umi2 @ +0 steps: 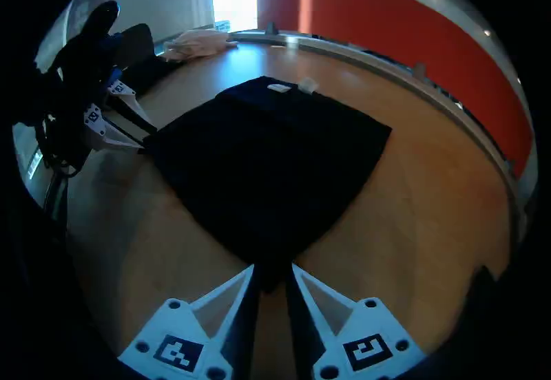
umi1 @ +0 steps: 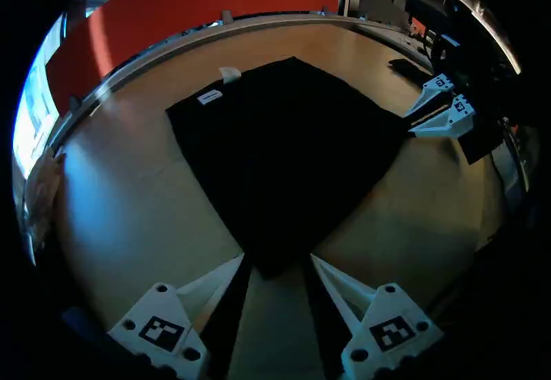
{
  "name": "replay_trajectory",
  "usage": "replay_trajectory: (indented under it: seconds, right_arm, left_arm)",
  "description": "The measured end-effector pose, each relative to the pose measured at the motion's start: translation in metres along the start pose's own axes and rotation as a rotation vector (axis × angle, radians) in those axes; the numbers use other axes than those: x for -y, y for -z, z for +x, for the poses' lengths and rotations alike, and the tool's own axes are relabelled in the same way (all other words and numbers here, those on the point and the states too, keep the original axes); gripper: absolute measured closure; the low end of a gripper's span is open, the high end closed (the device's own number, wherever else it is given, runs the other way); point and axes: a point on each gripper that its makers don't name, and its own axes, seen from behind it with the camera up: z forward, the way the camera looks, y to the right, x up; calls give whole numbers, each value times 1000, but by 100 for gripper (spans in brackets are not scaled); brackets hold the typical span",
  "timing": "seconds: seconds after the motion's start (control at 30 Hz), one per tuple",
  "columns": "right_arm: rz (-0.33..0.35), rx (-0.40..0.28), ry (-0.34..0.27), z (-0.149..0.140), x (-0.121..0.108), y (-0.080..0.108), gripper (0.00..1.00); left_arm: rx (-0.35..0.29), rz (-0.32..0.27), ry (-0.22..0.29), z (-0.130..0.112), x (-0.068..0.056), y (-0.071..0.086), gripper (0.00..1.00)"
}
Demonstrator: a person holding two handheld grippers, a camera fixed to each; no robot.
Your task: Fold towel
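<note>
Left gripper view looks along the left gripper (umi1: 275, 264), its fingers spread wide to either side of the nearest corner of a black towel (umi1: 289, 146). The towel lies flat on the wooden table (umi1: 131, 201), one point aimed at the camera like a diamond. Right gripper view gives the same picture from the next corner along: the right gripper (umi2: 272, 273) has its fingers drawn close about that corner, though whether both pads press the cloth cannot be told. The two grippers thus stand at the two ends of one towel edge, each with the cloth straight ahead and neither nearer than the other. The opposite edge lies on the far side, with a small white tag (umi1: 210, 96) at one of its corners. Judged from this, the coming move turns on that line: both corners lifted together and carried straight across to the tagged edge, kept level so the halves meet squarely.
</note>
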Motion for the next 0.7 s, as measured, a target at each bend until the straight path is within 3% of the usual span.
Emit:
replay_trajectory:
  seconds: [0.07, 0.13, 0.4, 0.7]
  right_arm:
    - [3, 3, -6, 0, 1, 0, 81]
    - [7, 3, -11, 1, 2, 1, 81]
    - [-4, -15, -21, 11, 1, 9, 81]
    - [0, -44, -32, 31, 2, 35, 81]
  left_arm:
    - [4, 13, 8, 1, 3, 0, 75]
    - [7, 17, 22, 1, 4, 1, 79]
    - [21, -1, 61, 3, -2, 6, 85]
    - [-7, 9, 102, 18, -6, 30, 85]
